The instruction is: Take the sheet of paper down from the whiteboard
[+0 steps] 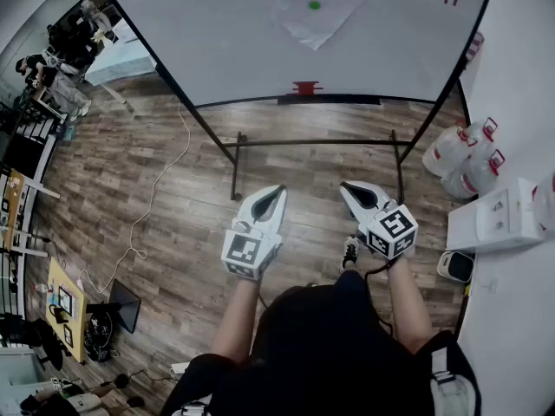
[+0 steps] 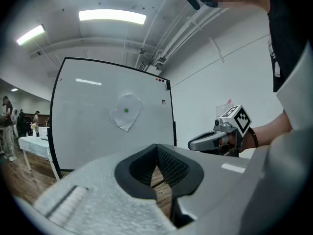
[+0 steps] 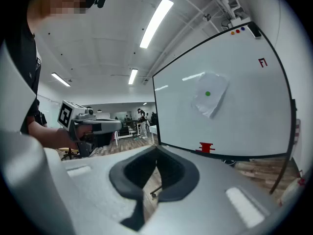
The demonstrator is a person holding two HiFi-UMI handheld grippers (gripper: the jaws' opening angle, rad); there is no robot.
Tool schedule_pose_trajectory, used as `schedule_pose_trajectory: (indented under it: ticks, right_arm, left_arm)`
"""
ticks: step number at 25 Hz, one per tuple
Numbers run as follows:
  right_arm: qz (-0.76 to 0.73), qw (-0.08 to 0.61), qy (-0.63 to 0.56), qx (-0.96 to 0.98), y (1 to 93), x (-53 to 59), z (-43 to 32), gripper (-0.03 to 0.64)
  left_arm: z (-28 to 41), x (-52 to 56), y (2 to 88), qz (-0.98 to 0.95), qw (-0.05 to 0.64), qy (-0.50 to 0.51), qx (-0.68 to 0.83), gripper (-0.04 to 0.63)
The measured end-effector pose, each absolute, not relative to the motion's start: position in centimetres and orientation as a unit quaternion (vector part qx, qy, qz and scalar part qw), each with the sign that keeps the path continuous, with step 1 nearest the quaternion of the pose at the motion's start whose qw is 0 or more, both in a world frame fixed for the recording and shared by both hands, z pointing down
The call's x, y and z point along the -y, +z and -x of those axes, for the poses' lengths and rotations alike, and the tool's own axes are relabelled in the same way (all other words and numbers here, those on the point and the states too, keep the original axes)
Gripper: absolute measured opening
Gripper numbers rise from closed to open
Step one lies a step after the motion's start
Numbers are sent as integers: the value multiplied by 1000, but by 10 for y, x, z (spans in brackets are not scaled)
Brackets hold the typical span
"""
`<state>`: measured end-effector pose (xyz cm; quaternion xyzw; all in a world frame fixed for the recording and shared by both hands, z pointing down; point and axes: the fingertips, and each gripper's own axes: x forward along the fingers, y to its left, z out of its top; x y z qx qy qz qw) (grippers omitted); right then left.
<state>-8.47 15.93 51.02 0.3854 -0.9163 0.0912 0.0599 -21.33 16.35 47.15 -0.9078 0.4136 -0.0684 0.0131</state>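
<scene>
Your left gripper (image 1: 277,191): jaws clenched tip to tip, nothing between them. Your right gripper (image 1: 347,187): same, jaws pressed together, empty. You hold the 2 side by side above wood floor (image 1: 173,189), both pointing toward whiteboard (image 1: 217,42), well apart from it. Sheet of paper (image 1: 314,11) sits on upper part of whiteboard, tilted like a diamond, 1 green dot (image 1: 314,5) at its middle. Red piece (image 1: 306,87) on bottom edge of board. Plastic jugs (image 1: 451,150) stand by wall at your right.
</scene>
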Motion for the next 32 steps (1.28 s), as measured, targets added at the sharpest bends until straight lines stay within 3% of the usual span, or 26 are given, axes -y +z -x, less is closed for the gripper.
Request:
schedule_pose_trajectory:
  ticks: [10, 32]
  right_arm:
    - [-395, 66, 104, 910, 514, -133, 72, 5]
    - [-389, 51, 112, 913, 501, -15, -31, 5]
  left_arm:
    - [204, -138, 468, 906, 10, -67, -417, 9]
    - [102, -24, 457, 904, 13, -73, -421, 9]
